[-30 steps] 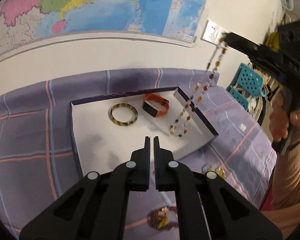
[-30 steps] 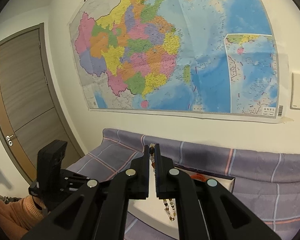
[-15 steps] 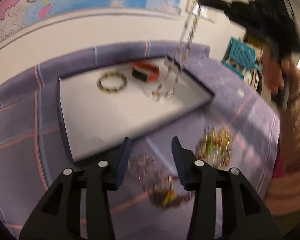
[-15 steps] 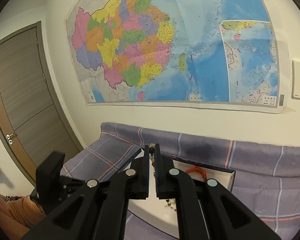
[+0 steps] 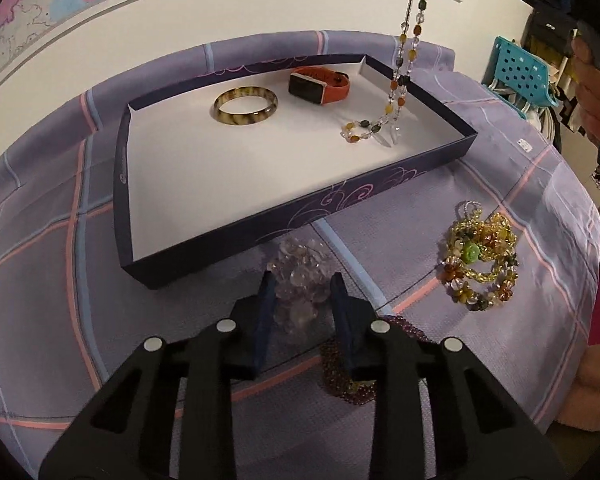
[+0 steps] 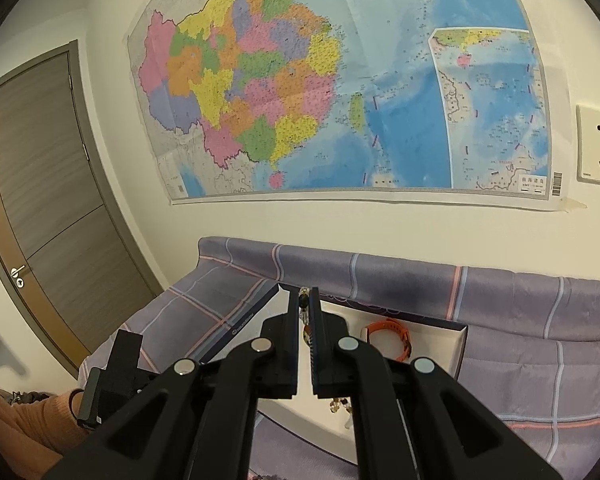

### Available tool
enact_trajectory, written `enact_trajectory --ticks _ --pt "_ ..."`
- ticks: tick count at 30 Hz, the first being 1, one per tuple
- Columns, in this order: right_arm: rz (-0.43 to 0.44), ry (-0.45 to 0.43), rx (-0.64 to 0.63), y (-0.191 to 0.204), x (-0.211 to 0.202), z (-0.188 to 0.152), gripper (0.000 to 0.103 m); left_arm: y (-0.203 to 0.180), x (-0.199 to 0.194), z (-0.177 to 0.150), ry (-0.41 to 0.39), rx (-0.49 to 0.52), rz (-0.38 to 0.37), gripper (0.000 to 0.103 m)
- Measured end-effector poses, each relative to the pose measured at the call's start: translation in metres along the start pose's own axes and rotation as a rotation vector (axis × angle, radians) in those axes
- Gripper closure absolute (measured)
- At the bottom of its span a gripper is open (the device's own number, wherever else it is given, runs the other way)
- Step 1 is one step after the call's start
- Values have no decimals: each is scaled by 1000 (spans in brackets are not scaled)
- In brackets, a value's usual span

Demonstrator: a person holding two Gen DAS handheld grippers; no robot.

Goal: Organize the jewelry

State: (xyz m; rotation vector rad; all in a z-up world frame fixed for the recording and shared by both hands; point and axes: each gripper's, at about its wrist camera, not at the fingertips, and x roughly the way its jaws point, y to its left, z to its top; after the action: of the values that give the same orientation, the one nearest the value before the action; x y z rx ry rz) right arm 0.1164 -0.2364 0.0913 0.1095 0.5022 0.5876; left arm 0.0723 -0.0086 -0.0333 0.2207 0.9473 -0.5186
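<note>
Left gripper (image 5: pixel 302 286) points steeply down at the purple plaid cloth (image 5: pixel 40 264), jaws part-open and closing, with a clear crystal bracelet (image 5: pixel 300 276) lying between the fingers; whether the pads yet touch it cannot be told. Just right of the right-hand finger lies a dark red beaded bracelet (image 5: pixel 336 364), partly hidden under that finger. Further right on the cloth, well apart, sits a yellow-green flower bead piece (image 5: pixel 480 256).

Immediately beyond the crystal bracelet stands a shallow dark-walled tray (image 5: pixel 340 200) with a white floor, its near wall close to the fingertips. Inside it, toward the far side: a tortoiseshell bangle (image 5: pixel 246 106), an orange watch (image 5: pixel 318 86) beside it, and the lower end of a mixed-bead necklace (image 5: pixel 374 128) coiled on the floor near the right wall.

Right gripper (image 6: pixel 309 304) is clamped tight on the upper end of that necklace, holding it above the tray; the strand hangs down from it. A hand (image 5: pixel 594 92) grips its handle at the right edge. A wall map (image 6: pixel 340 80), a door (image 6: pixel 40 200) and a socket (image 6: pixel 598 146) stand behind.
</note>
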Motion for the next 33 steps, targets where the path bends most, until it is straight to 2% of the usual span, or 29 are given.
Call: enact_trajectory --ticks 1,4,14,27,33 --pt "0 0 2 0 0 -1 100 -1 -1 1 -3 -2 2 87" --pt "0 1 4 -1 -2 -2 100 -1 -8 4 -24 -19 -29 93" --pt "4 -19 2 0 -7 2 100 1 -41 16 -95 -46 -92 94" --pt "13 -36 -12 4 -10 11 100 19 -75 53 -206 -87 -98 93" --pt "14 -39 -20 6 -10 15 100 26 -77 64 -215 -98 -98 94"
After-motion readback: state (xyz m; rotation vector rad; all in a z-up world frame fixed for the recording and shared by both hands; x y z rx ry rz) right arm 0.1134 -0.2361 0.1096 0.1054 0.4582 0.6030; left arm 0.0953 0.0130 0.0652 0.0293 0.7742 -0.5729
